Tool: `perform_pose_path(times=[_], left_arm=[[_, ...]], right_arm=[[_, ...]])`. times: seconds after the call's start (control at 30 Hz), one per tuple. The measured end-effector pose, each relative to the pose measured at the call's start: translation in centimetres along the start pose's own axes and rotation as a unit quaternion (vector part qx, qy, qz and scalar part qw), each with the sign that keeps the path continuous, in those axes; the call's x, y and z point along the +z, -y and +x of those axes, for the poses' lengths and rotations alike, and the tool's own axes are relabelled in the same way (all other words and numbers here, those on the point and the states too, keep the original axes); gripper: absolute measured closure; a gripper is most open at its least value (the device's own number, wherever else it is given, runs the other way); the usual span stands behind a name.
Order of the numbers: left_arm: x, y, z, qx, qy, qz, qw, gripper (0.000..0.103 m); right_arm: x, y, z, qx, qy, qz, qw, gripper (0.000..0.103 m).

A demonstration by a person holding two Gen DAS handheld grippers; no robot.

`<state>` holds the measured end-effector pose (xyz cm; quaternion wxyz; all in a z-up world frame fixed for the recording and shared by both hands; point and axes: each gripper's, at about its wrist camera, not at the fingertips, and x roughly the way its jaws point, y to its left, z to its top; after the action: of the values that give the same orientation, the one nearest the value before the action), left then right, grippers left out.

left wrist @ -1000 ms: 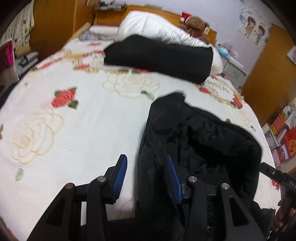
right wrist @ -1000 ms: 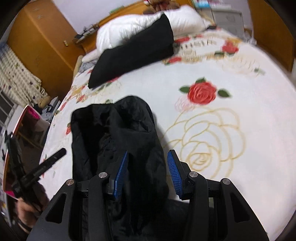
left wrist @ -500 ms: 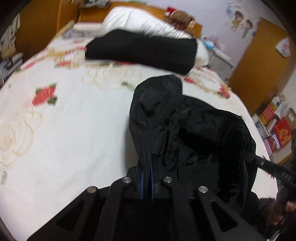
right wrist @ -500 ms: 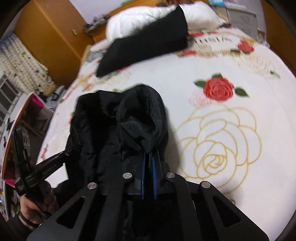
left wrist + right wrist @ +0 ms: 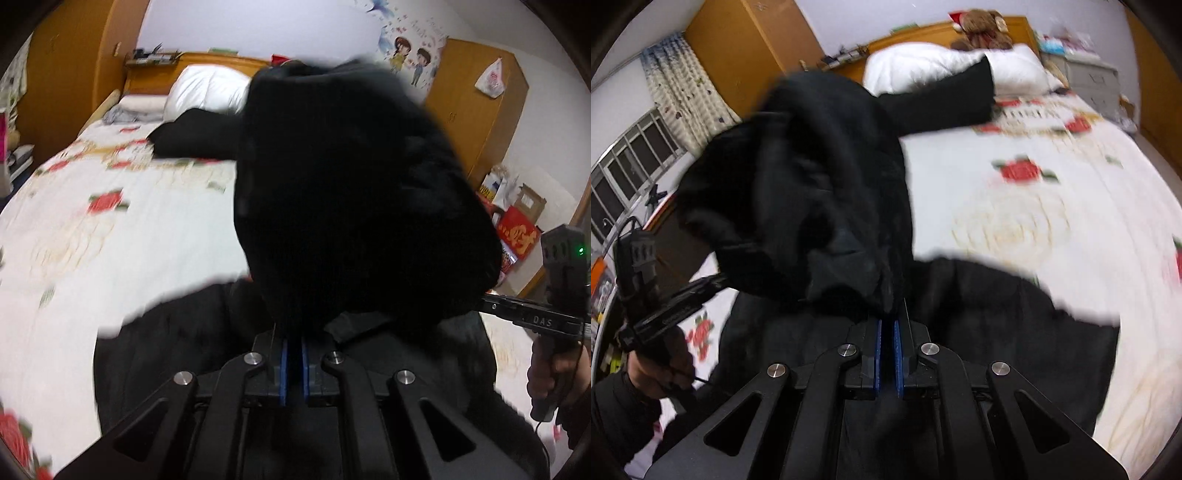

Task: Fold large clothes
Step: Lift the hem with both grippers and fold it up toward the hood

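A large black jacket (image 5: 351, 192) is lifted off the bed and fills the middle of the left wrist view. My left gripper (image 5: 291, 332) is shut on its edge. In the right wrist view the same jacket (image 5: 820, 199) hangs bunched in front of the camera, and my right gripper (image 5: 888, 325) is shut on its fabric. More of the jacket lies below on the floral bedspread (image 5: 1052, 221). Each view shows the other gripper's handle in a hand at the side, the right one (image 5: 554, 317) and the left one (image 5: 653, 306).
A second black garment (image 5: 192, 136) lies across the far end of the bed by a white duvet (image 5: 942, 70). A teddy bear (image 5: 982, 27) sits at the headboard. Wooden wardrobes (image 5: 476, 107) stand at the side, and boxes (image 5: 517, 229) lie on the floor.
Both grippers closed on the jacket's edge, then raised it off the bed. The jacket now hangs high in front of both cameras.
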<state>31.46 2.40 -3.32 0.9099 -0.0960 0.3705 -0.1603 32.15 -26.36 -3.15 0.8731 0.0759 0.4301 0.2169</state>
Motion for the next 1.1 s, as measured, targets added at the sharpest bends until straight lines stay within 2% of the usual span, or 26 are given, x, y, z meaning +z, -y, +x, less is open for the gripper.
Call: perform_pose_path(times=[0.23, 0.3, 0.37, 0.4, 0.43, 0.47, 0.5, 0.53, 0.6, 0.67, 0.77, 0.93, 1.0, 1.03, 1.07, 1.1], left_arm=[[-5.0, -0.9, -4.7, 0.028, -0.039, -0.028, 0.9985, 0.091], [-5.6, -1.0, -6.2, 0.034, -0.042, -0.031, 0.9981, 0.091], [-6.1, -1.5, -8.0, 0.040, -0.036, -0.043, 0.9976, 0.090], [-6.2, -1.7, -8.7, 0.043, -0.033, -0.051, 0.9972, 0.083], [-6.2, -2.0, -9.7, 0.045, -0.028, -0.063, 0.9966, 0.078], [-6.1, -2.1, -10.5, 0.044, -0.017, -0.072, 0.9962, 0.067], [-6.0, -2.3, -11.2, 0.043, -0.008, -0.080, 0.9958, 0.058], [-5.4, -2.2, -11.8, 0.040, 0.004, -0.085, 0.9955, 0.055], [-3.8, -1.7, -12.4, 0.029, 0.021, -0.086, 0.9956, 0.042], [-2.2, -0.8, -12.1, 0.009, 0.027, -0.084, 0.9960, 0.035], [-0.4, -0.2, -10.6, -0.015, 0.023, -0.087, 0.9958, 0.035], [0.8, 2.2, -8.0, -0.049, 0.011, -0.092, 0.9945, 0.034], [0.5, 3.5, -6.0, -0.082, -0.015, -0.082, 0.9931, 0.034], [0.1, 4.1, -5.1, -0.087, -0.032, -0.073, 0.9930, 0.034], [-0.8, 4.7, -4.3, -0.082, -0.048, -0.060, 0.9937, 0.034], [-1.9, 5.1, -3.8, -0.082, -0.058, -0.048, 0.9937, 0.034]], right_arm=[[-5.2, 1.6, -0.2, -0.021, -0.067, 0.021, 0.997, 0.098], [-5.7, 1.8, -1.3, -0.035, -0.068, 0.023, 0.997, 0.093], [-5.5, 1.8, -2.8, -0.031, -0.055, 0.031, 0.998, 0.083], [-5.2, 1.7, -3.6, -0.029, -0.046, 0.035, 0.998, 0.079], [-4.8, 1.5, -4.6, -0.025, -0.034, 0.038, 0.998, 0.069], [-4.3, 1.1, -5.7, -0.019, -0.019, 0.040, 0.999, 0.058], [-3.7, 0.5, -6.5, -0.012, -0.006, 0.040, 0.999, 0.053], [-3.4, 0.2, -7.0, -0.008, 0.001, 0.037, 0.999, 0.048], [-2.2, -1.2, -7.6, 0.004, 0.014, 0.023, 1.000, 0.046], [-1.2, -2.6, -7.4, 0.013, 0.019, 0.013, 1.000, 0.039], [-0.4, -3.2, -6.2, 0.028, 0.006, 0.042, 0.999, 0.038], [-0.4, -1.3, -4.5, 0.060, -0.009, 0.144, 0.988, 0.038], [-0.3, -0.5, -2.8, 0.066, -0.030, 0.190, 0.979, 0.038], [-0.7, -0.2, -2.6, 0.070, -0.036, 0.199, 0.977, 0.038], [-0.8, 0.1, -1.7, 0.075, -0.046, 0.213, 0.973, 0.040], [-1.4, 0.2, -1.5, 0.077, -0.053, 0.216, 0.972, 0.048]])
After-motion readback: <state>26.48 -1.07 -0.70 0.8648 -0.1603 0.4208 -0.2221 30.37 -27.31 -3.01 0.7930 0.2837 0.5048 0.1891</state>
